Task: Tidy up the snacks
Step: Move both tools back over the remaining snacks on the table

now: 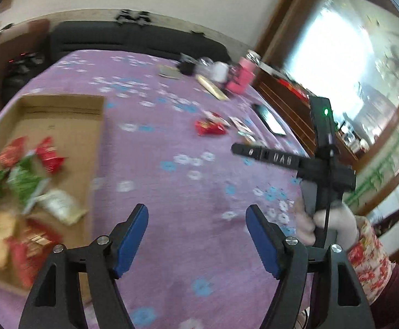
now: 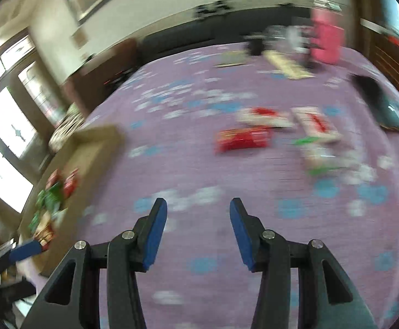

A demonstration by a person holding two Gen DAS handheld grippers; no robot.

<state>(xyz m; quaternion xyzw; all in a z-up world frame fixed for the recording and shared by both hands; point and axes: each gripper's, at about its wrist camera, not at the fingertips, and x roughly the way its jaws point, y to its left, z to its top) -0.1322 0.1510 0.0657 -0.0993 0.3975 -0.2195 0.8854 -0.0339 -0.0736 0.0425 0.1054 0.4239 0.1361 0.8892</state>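
The cardboard box (image 1: 62, 126) at the left already holds sorted snack packets (image 1: 24, 181). Both the left gripper (image 1: 196, 235) and right gripper (image 2: 198, 233) hang open and empty above the purple cloth (image 1: 172, 192), presumably heading for the loose red packet (image 2: 242, 138) farther right.

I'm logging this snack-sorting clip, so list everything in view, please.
cardboard box: one, brown, left on the tablecloth.
boxed snack packets: several, red, green, pale; blurred, count unclear.
loose snack packets: a few, red and white, right of centre on the cloth.
tablecloth: one, purple, flowered.
phone: one, dark, right edge.
pink container: one, far end, among blurred clutter.
left gripper: open, empty.
right gripper: open, empty.
hand: one, gloved, on the right gripper's handle.
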